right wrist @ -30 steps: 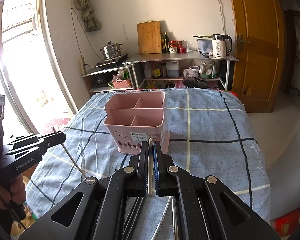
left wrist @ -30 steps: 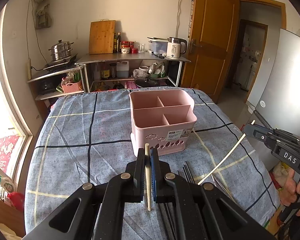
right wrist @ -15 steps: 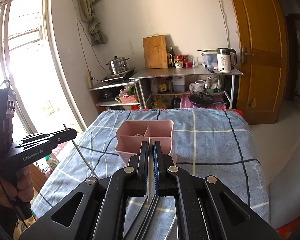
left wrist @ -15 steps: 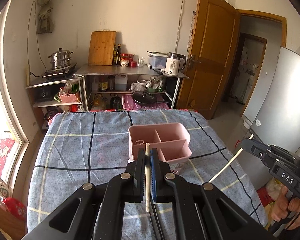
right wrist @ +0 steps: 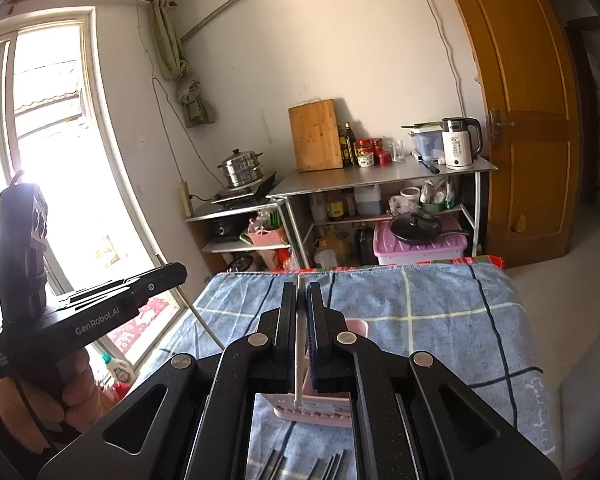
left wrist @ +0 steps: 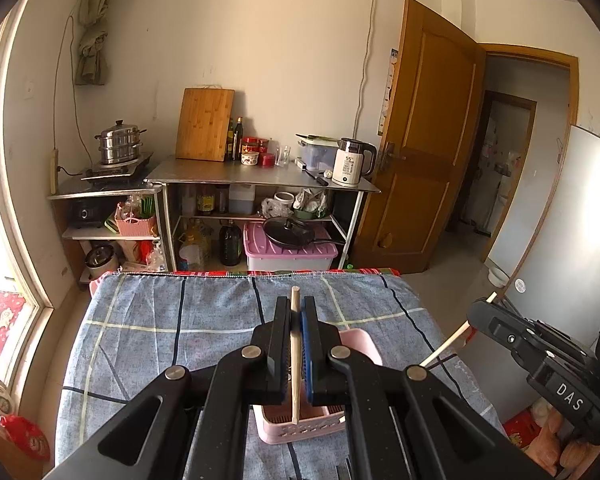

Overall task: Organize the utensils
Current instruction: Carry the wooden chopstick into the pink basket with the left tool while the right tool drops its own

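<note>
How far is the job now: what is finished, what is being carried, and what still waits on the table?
Nothing visibly finished: the pink caddy is mostly hidden. In hand: left tongs shut on a wooden chopstick, right tongs shut on a white chopstick, both above the caddy. Left: dark chopsticks on the checked cloth.

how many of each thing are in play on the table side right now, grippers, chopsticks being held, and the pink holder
grippers: 2 (left gripper, right gripper)
held chopsticks: 2 (wooden chopstick in the left, pale chopstick in the right)
pink utensil holder: 1
total: 5
More dark utensils lie on the cloth, too cut off to count.
</note>
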A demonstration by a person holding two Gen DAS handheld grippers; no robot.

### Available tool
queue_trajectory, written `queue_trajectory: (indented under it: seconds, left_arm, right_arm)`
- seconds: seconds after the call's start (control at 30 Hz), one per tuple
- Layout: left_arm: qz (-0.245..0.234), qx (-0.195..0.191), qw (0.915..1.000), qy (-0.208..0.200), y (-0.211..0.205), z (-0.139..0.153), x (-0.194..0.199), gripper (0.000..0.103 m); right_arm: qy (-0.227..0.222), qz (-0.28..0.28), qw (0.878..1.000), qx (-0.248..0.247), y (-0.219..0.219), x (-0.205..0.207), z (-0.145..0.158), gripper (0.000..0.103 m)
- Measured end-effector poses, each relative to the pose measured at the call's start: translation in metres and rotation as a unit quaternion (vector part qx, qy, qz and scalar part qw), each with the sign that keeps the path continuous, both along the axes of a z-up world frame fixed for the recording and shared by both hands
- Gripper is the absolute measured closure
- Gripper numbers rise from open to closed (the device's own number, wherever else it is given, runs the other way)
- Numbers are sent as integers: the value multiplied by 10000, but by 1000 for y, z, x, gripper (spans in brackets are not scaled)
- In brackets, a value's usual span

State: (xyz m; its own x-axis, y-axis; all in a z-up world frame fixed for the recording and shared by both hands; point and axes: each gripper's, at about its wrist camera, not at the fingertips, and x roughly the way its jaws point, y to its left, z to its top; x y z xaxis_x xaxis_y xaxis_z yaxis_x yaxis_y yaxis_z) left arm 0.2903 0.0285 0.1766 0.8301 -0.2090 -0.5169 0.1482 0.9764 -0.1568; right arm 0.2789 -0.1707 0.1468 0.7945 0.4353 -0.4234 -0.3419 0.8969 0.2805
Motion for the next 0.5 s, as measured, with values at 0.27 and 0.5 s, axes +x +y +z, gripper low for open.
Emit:
queue_trajectory:
  seconds: [0.27, 0.5]
  left_arm:
    - [95, -129, 9998, 108, 7, -26, 23, 98]
    - [125, -192, 9986, 481, 14, -66, 34, 98]
  right_arm:
    - [88, -27, 9999, 102, 11, 23, -14, 98]
    - [454, 24, 9990, 38, 24, 38, -44, 98]
